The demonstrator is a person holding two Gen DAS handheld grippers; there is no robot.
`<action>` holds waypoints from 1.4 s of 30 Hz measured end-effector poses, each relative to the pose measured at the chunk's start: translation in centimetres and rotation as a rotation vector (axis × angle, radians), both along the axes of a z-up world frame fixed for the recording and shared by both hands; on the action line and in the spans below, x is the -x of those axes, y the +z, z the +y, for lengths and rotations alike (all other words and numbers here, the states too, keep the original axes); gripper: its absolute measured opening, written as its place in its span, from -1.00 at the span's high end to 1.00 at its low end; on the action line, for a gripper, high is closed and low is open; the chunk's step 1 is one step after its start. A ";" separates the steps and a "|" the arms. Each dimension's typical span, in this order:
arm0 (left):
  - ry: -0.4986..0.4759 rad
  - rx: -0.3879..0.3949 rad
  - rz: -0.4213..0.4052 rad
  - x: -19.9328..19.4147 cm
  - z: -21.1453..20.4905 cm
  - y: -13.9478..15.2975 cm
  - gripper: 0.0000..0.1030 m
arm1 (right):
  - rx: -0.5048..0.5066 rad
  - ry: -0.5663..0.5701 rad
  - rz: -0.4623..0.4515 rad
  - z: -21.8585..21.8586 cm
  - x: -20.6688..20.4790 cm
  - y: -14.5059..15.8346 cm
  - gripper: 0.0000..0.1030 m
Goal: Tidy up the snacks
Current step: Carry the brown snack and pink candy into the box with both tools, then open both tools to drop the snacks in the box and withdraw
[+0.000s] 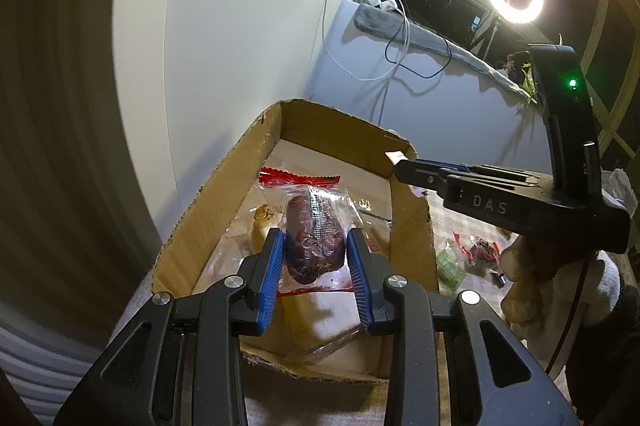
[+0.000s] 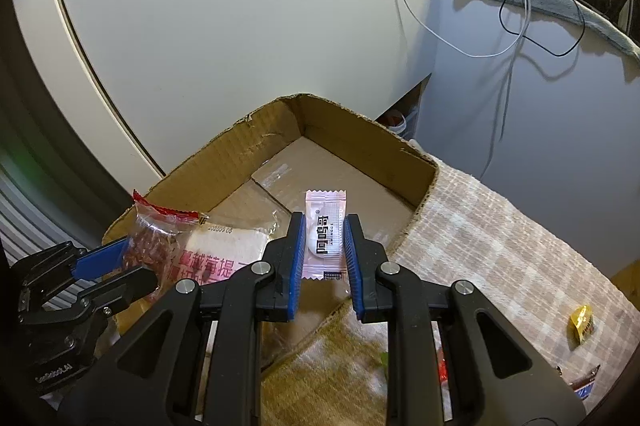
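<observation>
We grip a clear, red-edged packet of dark dried fruit (image 1: 314, 238) in our left gripper (image 1: 315, 262), its blue pads pressed against both sides, above the cardboard box (image 1: 224, 181). At two o'clock from it, our right gripper (image 2: 323, 246) pinches a small pink sachet (image 2: 325, 234) over the box; a yellow candy (image 2: 582, 322) lies on the checked cloth (image 2: 500, 246) at four o'clock.

Both wrist cameras sit close behind their blue-padded fingers, angled down and forward into the same open brown cardboard box (image 1: 224, 185) (image 2: 360, 141) against the white wall (image 1: 240, 25) (image 2: 240, 5).
</observation>
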State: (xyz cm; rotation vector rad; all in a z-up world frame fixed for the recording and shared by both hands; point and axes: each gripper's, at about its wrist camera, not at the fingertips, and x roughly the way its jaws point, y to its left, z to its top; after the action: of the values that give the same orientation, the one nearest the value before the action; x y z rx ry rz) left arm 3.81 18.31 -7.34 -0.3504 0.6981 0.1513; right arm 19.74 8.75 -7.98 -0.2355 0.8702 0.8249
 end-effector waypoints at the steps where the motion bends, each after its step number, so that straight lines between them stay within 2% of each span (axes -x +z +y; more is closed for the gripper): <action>1: 0.000 -0.003 0.001 0.0 0.0 0.0 0.40 | 0.001 0.001 0.000 0.1 0.0 -0.1 0.61; 5: 0.004 -0.009 0.005 -0.1 0.0 0.0 0.38 | -0.001 -0.002 0.001 0.2 -0.2 -0.2 0.59; 6: 0.006 -0.010 0.006 -0.1 0.0 0.0 0.38 | -0.002 -0.006 0.001 0.1 -0.2 -0.2 0.46; 7: 0.007 -0.013 0.007 -0.2 0.0 0.0 0.34 | -0.005 -0.009 -0.002 0.1 -0.2 -0.2 0.13; 8: 0.009 -0.016 0.007 -0.1 -0.1 0.0 0.29 | -0.011 -0.013 -0.009 0.0 -0.2 -0.1 -0.06; 9: 0.009 -0.018 0.006 -0.1 -0.1 0.0 0.26 | -0.017 -0.019 -0.024 -0.1 -0.1 0.1 -0.35; 10: 0.011 -0.022 0.005 0.0 -0.2 0.0 0.16 | -0.021 -0.022 -0.034 -0.2 0.0 0.3 -0.44; 11: 0.013 -0.024 0.003 -0.1 -0.2 0.1 0.06 | -0.027 -0.020 -0.039 -0.2 0.1 0.4 -0.45; 12: 0.014 -0.023 0.002 0.0 -0.2 0.1 0.03 | -0.031 -0.019 -0.040 -0.2 0.2 0.6 -0.47; 15: 0.016 -0.026 0.002 0.0 -0.2 0.1 -0.07 | -0.039 -0.030 -0.047 -0.4 0.2 0.8 -0.73; 31: 0.000 -0.044 -0.015 0.4 -0.8 0.6 -0.20 | -0.054 -0.071 -0.050 -2.7 0.9 1.9 -0.77; 42: -0.034 -0.054 -0.031 1.0 -2.8 1.3 -0.20 | -0.069 -0.118 -0.062 -7.3 2.1 2.5 -0.77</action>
State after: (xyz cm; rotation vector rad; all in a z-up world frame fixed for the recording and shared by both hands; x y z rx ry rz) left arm 2.84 15.52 -6.06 -0.2884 0.6679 0.1319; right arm 17.64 1.43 -5.44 -0.1476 0.7884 0.7326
